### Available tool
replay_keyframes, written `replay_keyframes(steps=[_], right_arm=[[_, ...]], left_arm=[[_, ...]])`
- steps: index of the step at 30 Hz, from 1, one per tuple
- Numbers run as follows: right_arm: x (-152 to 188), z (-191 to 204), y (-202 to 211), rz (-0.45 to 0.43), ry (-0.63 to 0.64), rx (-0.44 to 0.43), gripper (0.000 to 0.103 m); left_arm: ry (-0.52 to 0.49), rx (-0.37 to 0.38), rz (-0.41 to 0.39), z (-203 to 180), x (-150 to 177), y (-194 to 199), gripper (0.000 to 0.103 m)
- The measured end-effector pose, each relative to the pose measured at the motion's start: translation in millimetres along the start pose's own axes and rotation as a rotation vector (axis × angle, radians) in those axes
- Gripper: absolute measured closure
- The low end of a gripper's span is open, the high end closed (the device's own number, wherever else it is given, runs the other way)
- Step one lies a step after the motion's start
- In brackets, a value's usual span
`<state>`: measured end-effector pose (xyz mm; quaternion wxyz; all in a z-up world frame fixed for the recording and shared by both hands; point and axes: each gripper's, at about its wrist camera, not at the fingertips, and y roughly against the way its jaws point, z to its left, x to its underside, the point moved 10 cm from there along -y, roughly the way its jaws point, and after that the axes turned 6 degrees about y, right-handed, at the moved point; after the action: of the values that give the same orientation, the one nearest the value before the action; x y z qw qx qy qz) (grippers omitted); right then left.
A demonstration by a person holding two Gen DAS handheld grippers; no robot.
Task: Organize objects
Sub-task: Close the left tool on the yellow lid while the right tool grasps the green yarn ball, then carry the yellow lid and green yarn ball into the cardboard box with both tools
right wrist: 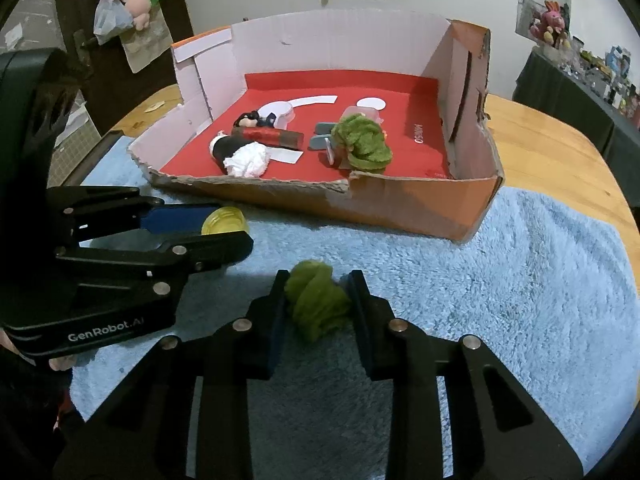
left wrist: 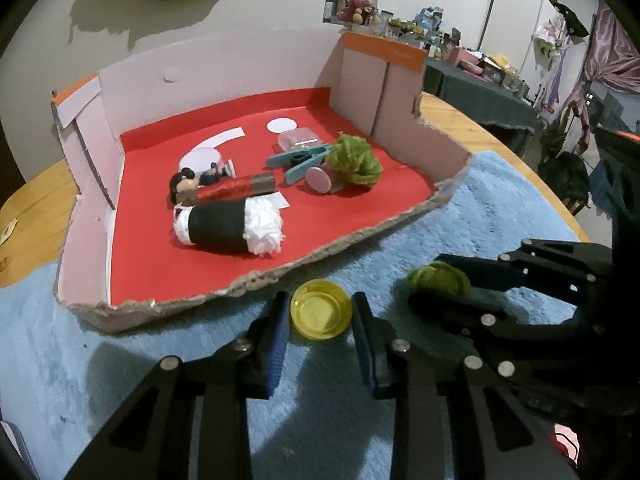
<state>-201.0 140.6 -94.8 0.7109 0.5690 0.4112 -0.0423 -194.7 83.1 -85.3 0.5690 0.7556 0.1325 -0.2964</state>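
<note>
A small yellow cap [left wrist: 320, 316] lies on the blue fluffy mat [left wrist: 492, 208] just in front of the cardboard box [left wrist: 360, 241]. My left gripper [left wrist: 321, 299] is shut on the cap, one pad on each side of it. To its right, my right gripper [left wrist: 424, 282] is shut on a small green yarn clump [left wrist: 440, 276]. In the right wrist view the green yarn clump [right wrist: 316, 304] sits squeezed between the right gripper's [right wrist: 318, 280] pads on the mat, and the left gripper [right wrist: 234, 226] holds the yellow cap [right wrist: 224, 218] at the left.
The box [right wrist: 400, 200] has a red floor and a torn low front wall. Inside lie a black roll stuffed with white paper [left wrist: 228, 228], a red tube [left wrist: 236, 190], teal clips [left wrist: 300, 160] and a larger green yarn ball [left wrist: 354, 162]. A wooden table [right wrist: 552, 152] lies under the mat.
</note>
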Motion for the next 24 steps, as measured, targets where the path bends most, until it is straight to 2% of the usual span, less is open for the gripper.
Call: replay_keyframes(steps=[10, 24], right_arm=[[-2, 14, 17, -0.027, 0.012, -0.009, 0.076], [-15, 30, 44, -0.081, 0.028, -0.029, 0.076]], left_arm=[[0.025, 0.015, -0.014, 2, 10, 20, 0.071], [0.042, 0.039, -0.099, 2, 0, 63, 0.071]])
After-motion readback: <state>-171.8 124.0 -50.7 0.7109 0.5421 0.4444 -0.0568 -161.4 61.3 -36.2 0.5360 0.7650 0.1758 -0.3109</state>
